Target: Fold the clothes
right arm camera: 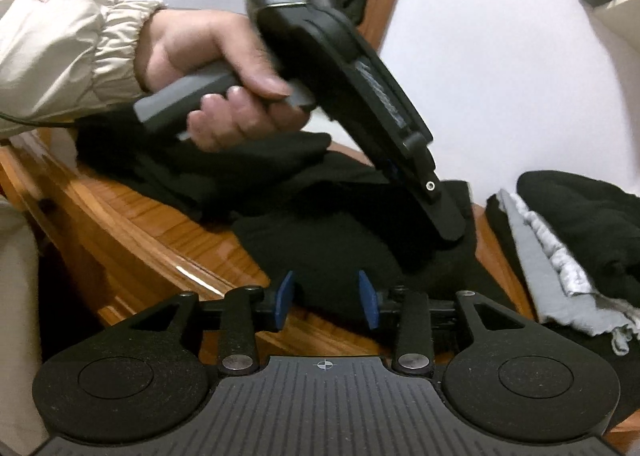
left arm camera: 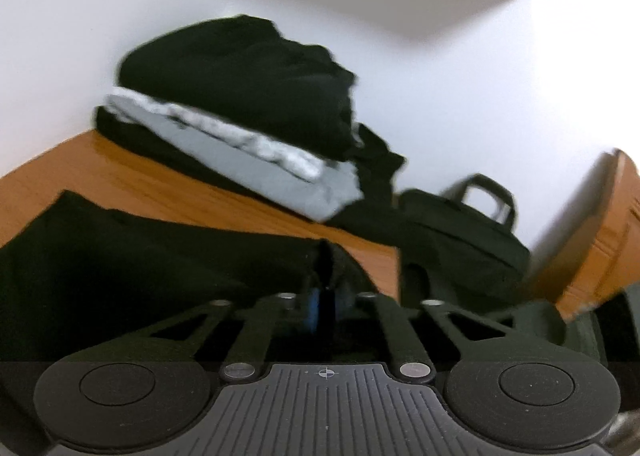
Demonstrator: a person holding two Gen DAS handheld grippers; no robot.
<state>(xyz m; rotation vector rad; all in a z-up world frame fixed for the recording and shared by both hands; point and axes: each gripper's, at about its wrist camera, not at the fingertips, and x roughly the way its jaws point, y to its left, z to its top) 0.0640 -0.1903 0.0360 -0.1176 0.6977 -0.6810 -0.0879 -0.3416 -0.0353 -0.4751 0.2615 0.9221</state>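
Black garment (right arm camera: 332, 256) lies flat on wooden table (right arm camera: 160, 232), partly folded. L gripper (left arm camera: 326, 296) clamped on a ridge of its cloth, blue pads pinched tight w/ fabric between. L hand (right arm camera: 224, 68), beige sleeve, grips the handle in R cam. R gripper (right arm camera: 326, 298) released, blue pads apart, nothing between them, hovering at garment's near edge. Folded stack (left arm camera: 240, 112), black + grey, sits further back by the wall; black bag (left arm camera: 464, 228) beside it.

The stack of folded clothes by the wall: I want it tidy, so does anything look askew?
Yes. The grey folded garment sticks out sideways from between the black garments, its edge rumpled, so the stack looks uneven.
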